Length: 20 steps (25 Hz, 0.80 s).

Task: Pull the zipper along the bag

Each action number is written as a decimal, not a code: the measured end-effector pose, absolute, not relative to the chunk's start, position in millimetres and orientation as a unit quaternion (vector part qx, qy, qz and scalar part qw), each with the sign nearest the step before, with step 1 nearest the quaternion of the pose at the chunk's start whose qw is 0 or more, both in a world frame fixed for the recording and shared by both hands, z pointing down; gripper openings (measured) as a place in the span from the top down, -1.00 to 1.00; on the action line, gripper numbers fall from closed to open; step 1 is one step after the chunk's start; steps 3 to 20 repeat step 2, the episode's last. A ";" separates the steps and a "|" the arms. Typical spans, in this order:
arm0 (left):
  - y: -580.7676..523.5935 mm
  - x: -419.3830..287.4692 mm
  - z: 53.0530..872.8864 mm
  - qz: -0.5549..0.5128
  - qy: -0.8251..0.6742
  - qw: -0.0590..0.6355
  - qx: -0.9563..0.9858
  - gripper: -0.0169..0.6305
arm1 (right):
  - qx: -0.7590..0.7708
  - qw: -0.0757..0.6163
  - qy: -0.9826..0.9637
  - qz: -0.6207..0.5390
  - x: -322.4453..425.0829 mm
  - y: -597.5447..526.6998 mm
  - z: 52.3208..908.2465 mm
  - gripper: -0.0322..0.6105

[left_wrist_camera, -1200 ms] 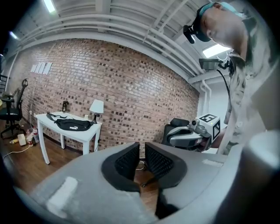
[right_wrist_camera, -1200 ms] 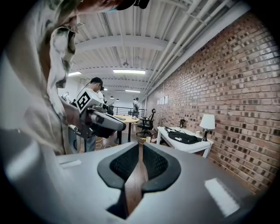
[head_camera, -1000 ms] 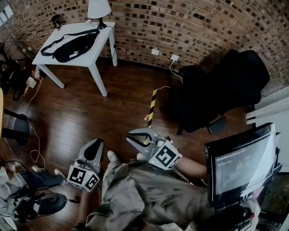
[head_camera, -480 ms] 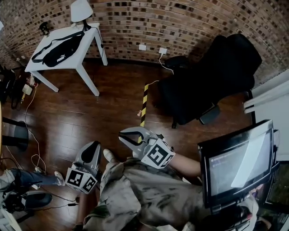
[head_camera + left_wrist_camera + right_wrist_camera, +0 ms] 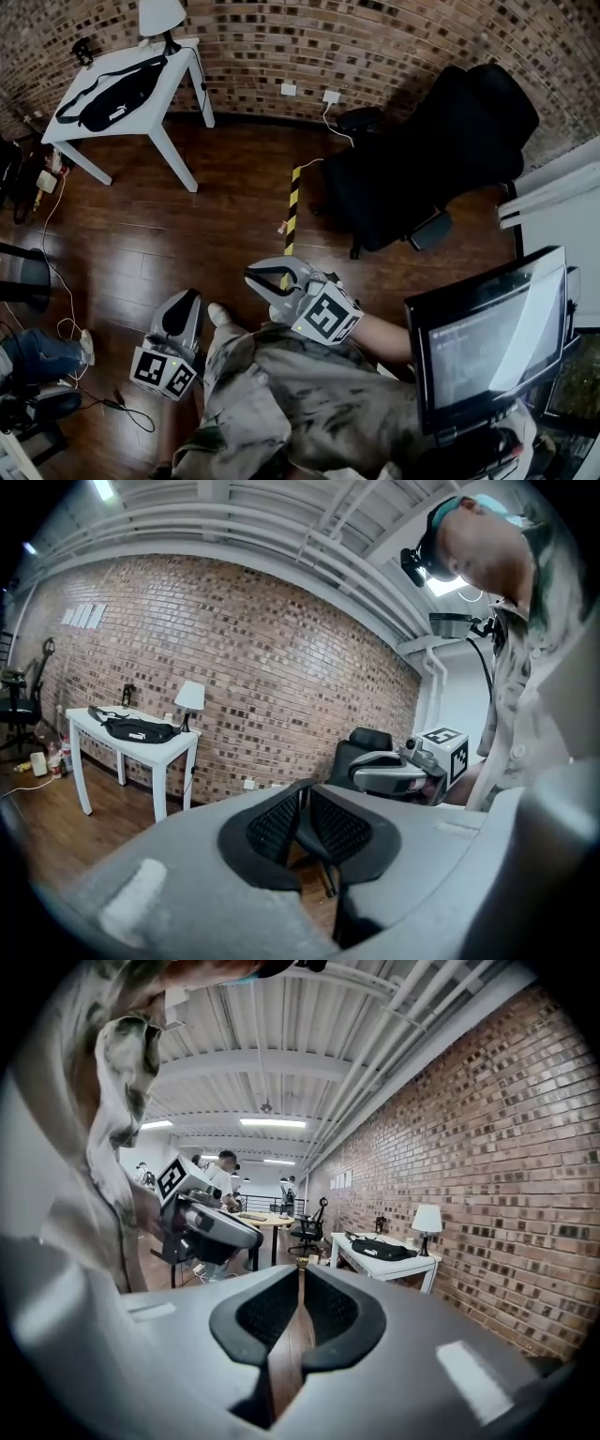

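Bag far from both grippers, zipper not touched.

Black bag lies flat on the white bench by the brick wall, strap looped round it, lamp at the bench's far end. In the left gripper view the bag is small and far off, and the same goes for the bag in the right gripper view. Left gripper is held low over the wood floor by the person's leg, well apart from the bench; its jaws are narrow, just a slit, with nothing between them. Right gripper is beside it, level with the waist, pointing left; jaws also narrow, floor showing through the slit, nothing gripped. Black office chair sits right of centre, monitor at lower right, and a yellow-black tape strip is on the floor between chair and bench.
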State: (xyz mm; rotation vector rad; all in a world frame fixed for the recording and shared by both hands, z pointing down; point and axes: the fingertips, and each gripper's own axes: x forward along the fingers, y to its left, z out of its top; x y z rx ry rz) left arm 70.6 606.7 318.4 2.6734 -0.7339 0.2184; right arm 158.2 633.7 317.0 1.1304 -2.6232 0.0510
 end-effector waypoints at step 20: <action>602.3 60.5 323.6 0.079 -0.263 0.181 0.945 0.83 | 0.392 0.145 -0.908 0.019 151.7 628.9 321.0 0.82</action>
